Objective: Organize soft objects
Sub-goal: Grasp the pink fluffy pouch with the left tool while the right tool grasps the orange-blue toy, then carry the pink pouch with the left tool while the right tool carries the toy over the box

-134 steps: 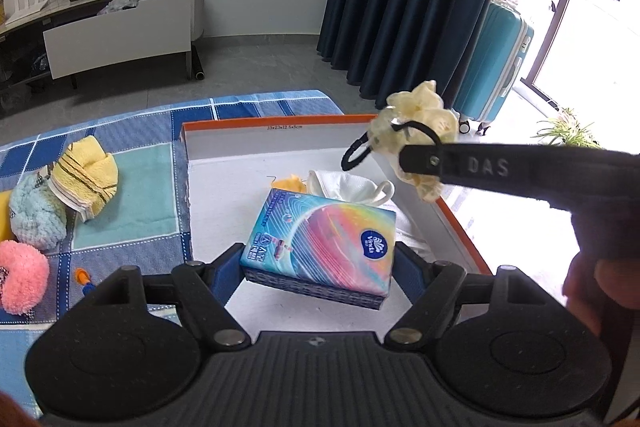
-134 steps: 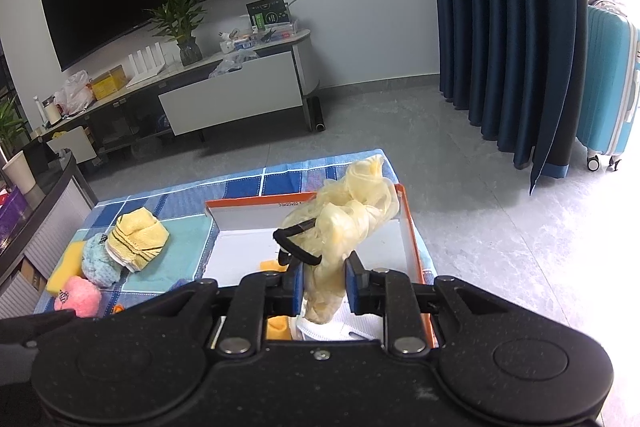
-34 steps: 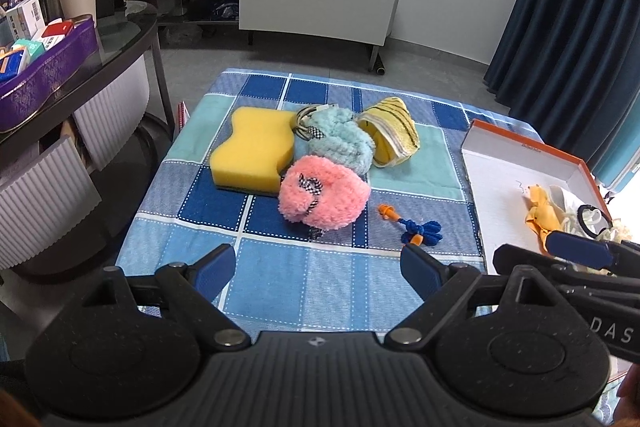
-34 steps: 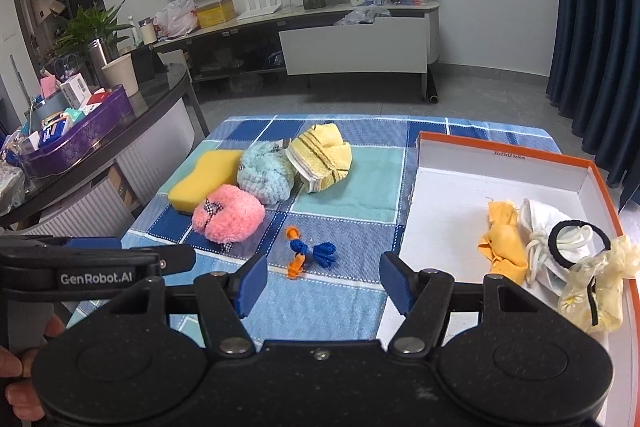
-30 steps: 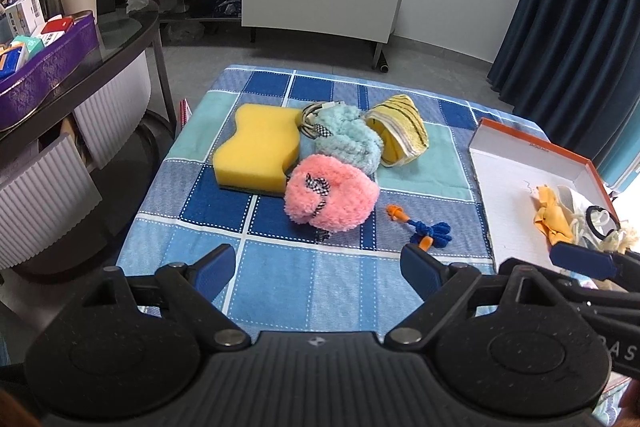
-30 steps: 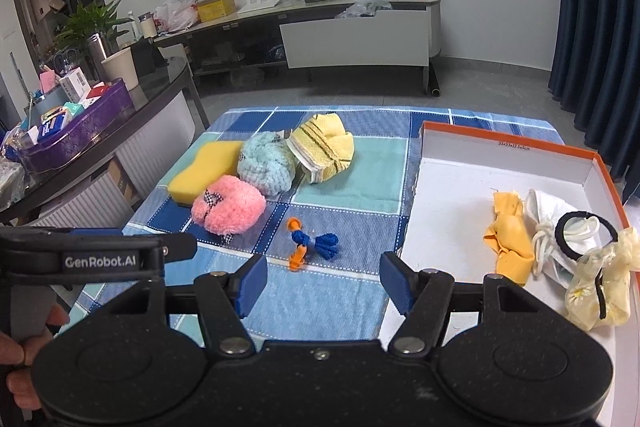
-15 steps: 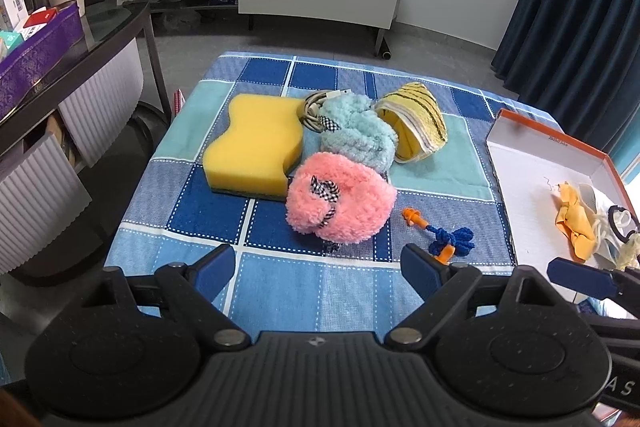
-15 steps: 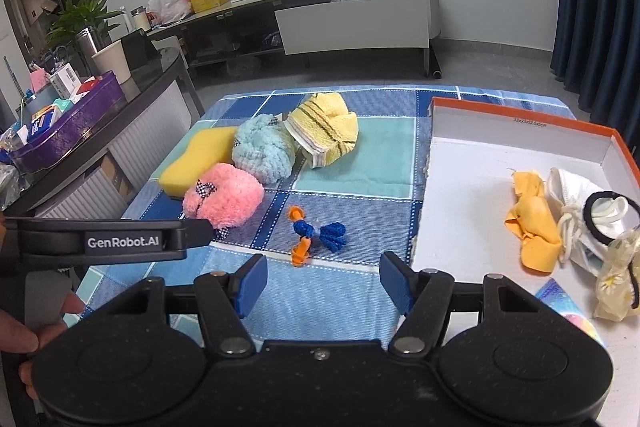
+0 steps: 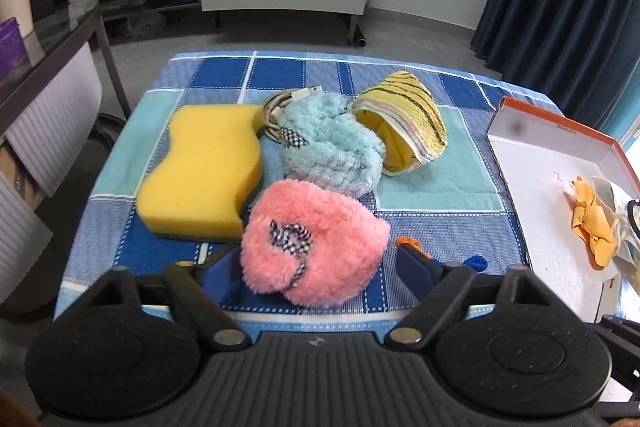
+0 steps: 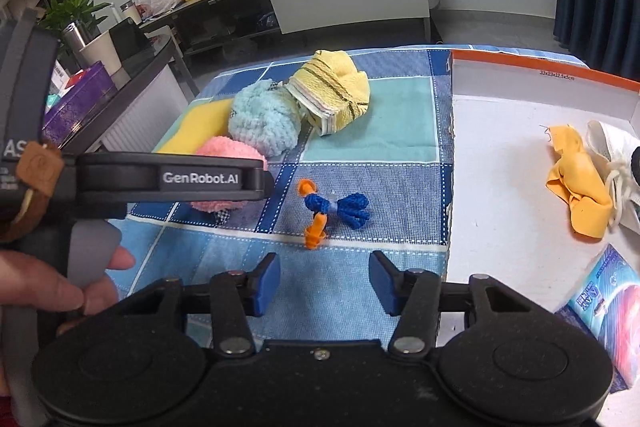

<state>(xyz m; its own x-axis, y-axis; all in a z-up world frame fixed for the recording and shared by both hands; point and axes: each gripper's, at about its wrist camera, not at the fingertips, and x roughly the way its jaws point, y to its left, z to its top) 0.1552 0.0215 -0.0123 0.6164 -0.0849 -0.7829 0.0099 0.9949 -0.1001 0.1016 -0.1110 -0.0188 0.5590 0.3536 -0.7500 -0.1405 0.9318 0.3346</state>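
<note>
A pink fluffy puff lies on the blue checked cloth. My left gripper straddles it with jaws closing; the blue pads stand just off its sides and do not press it. Behind the puff are a yellow sponge, a light-blue fluffy puff and a yellow striped cloth. My right gripper hovers over the cloth just short of a blue cord with orange ends, its jaws closing with nothing between them. The left gripper's finger crosses the right wrist view and hides part of the pink puff.
An orange-rimmed white box on the right holds an orange cloth, a white mask and a tissue pack. A coiled cable lies behind the blue puff. A glass side table stands left; a hand grips the left handle.
Both grippers came lower and closer to the table, and their jaws narrowed. The pink puff now sits between the left fingers. The tissue pack and scrunchie held earlier are released.
</note>
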